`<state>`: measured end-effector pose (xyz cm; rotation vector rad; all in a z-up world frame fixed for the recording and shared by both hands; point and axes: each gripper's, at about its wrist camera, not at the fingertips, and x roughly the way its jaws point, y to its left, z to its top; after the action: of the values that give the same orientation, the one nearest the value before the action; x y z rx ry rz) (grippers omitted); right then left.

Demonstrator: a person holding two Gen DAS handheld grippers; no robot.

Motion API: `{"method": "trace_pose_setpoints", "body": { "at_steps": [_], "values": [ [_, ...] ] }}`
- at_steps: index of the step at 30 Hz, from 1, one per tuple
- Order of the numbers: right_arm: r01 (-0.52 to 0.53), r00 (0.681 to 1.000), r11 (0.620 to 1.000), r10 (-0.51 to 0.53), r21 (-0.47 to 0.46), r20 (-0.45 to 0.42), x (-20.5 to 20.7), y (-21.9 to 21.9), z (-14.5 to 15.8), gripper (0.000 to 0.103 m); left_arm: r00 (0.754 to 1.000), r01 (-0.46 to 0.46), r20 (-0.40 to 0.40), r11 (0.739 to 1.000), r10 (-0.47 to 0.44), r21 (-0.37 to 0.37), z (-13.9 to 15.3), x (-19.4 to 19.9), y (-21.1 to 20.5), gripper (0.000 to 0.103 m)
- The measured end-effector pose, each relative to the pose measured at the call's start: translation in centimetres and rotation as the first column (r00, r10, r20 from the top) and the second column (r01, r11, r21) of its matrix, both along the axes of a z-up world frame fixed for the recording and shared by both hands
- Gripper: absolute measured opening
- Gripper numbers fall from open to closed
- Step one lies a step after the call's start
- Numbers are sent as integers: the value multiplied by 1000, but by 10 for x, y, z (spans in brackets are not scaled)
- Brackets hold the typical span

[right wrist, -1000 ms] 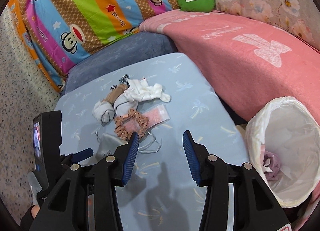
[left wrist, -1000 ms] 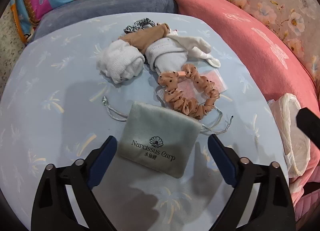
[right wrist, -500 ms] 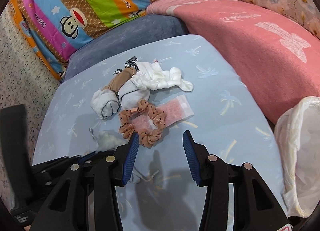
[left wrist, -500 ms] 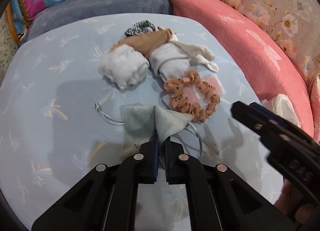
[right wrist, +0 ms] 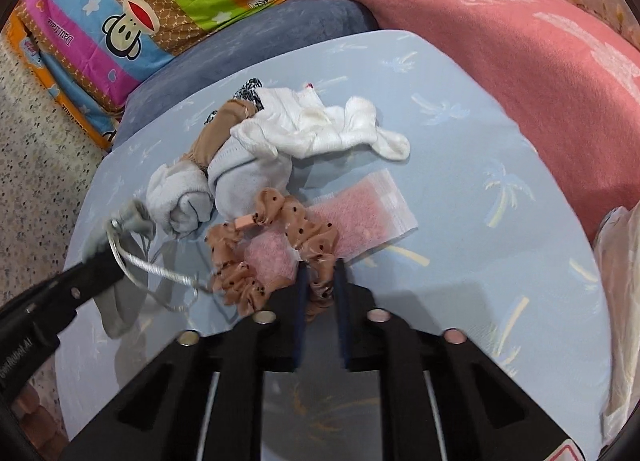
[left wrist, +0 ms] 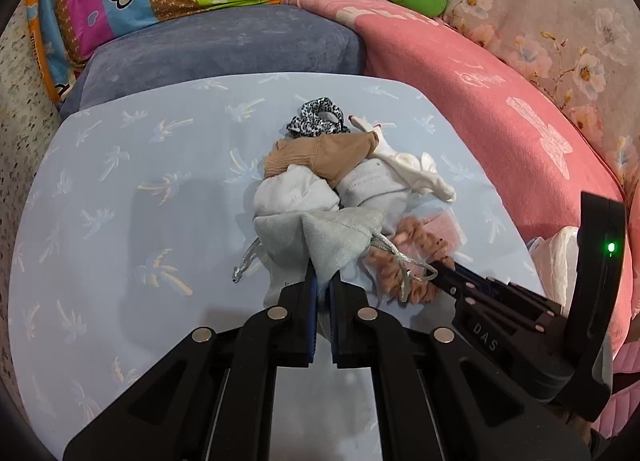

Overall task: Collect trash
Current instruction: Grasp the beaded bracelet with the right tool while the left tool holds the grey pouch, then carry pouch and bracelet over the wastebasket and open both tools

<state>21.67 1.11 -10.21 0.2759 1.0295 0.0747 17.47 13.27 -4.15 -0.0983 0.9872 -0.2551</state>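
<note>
Since half a second ago your right gripper (right wrist: 320, 281) has dropped and pinched the peach scrunchie (right wrist: 276, 257); your left gripper (left wrist: 323, 281) still clamps the grey drawstring pouch (left wrist: 320, 237), lifted off the table (left wrist: 120, 181). Raise both straight up, clearing the silver cord (right wrist: 160, 271), before swinging to the bin bag (right wrist: 620, 281).

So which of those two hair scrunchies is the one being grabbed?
The peach scrunchie with dark dots: the right gripper is shut on its near edge. The black-and-white leopard-print scrunchie lies untouched behind the sock pile.
</note>
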Motion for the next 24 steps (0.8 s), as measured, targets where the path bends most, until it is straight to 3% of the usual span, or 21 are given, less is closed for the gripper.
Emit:
{"method": "trace_pose_setpoints", "body": {
  "at_steps": [10,24],
  "values": [
    [35,986,999,-39,25,160,-40,-17,52,8,999,24,41,1000,-24,5,22,-5,-24,5],
    [150,935,984,-173,96,310,-94,-89,133,8,984,130,124,991,-131,20,63,-32,-96,5]
  ]
}}
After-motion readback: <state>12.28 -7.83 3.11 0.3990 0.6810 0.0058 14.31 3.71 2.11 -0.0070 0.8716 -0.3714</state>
